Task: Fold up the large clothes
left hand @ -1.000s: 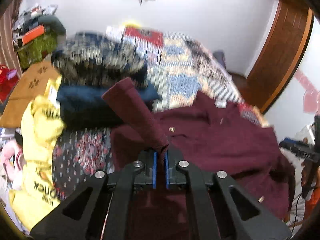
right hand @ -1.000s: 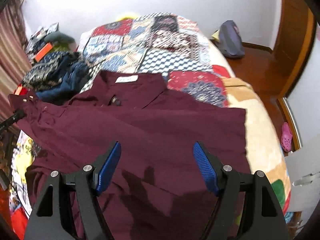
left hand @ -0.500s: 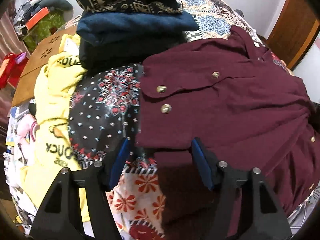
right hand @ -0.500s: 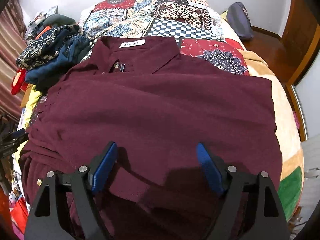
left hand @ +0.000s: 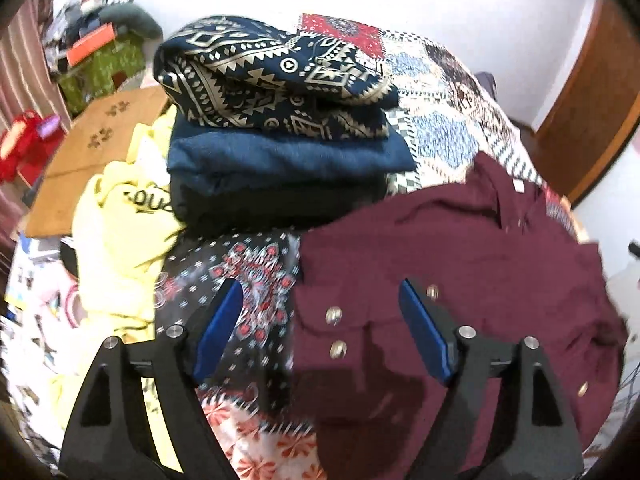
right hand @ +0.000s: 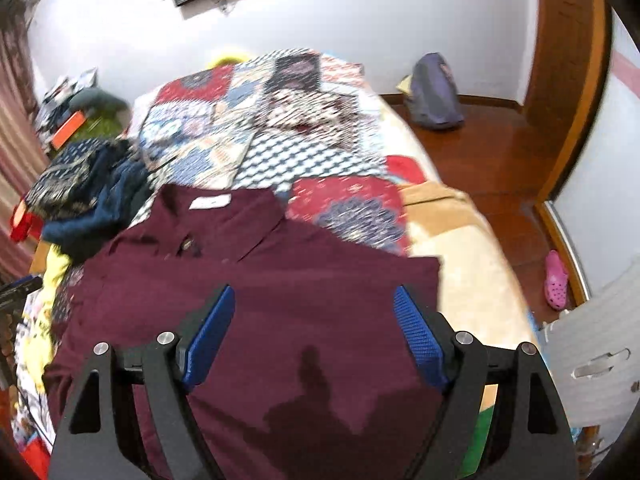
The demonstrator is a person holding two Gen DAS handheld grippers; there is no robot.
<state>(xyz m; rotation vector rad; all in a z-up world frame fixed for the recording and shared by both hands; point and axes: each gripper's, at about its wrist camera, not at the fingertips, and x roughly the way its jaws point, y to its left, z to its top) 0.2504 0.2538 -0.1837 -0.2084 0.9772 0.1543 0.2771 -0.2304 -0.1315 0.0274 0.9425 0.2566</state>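
Note:
A large maroon shirt (right hand: pixel 280 292) lies spread on the patchwork bed, collar with a white label (right hand: pixel 210 201) at the far side. In the left wrist view the shirt (left hand: pixel 460 248) shows its buttoned cuff (left hand: pixel 334 330) folded onto the body. My left gripper (left hand: pixel 320 332) is open and empty, just above the cuff and the shirt's left edge. My right gripper (right hand: pixel 314 340) is open and empty, held above the shirt's lower middle.
A stack of folded clothes (left hand: pixel 280 132), patterned navy on top, sits left of the shirt. A yellow garment (left hand: pixel 116 240) lies at the bed's left edge. A cardboard box (left hand: pixel 88 160) and clutter stand beyond. A grey bag (right hand: pixel 434 92) and pink shoe (right hand: pixel 556 280) lie on the wooden floor.
My left gripper let go of the maroon sleeve, which now lies on the shirt, and opened and pulled back. My right gripper stayed open and rose a little.

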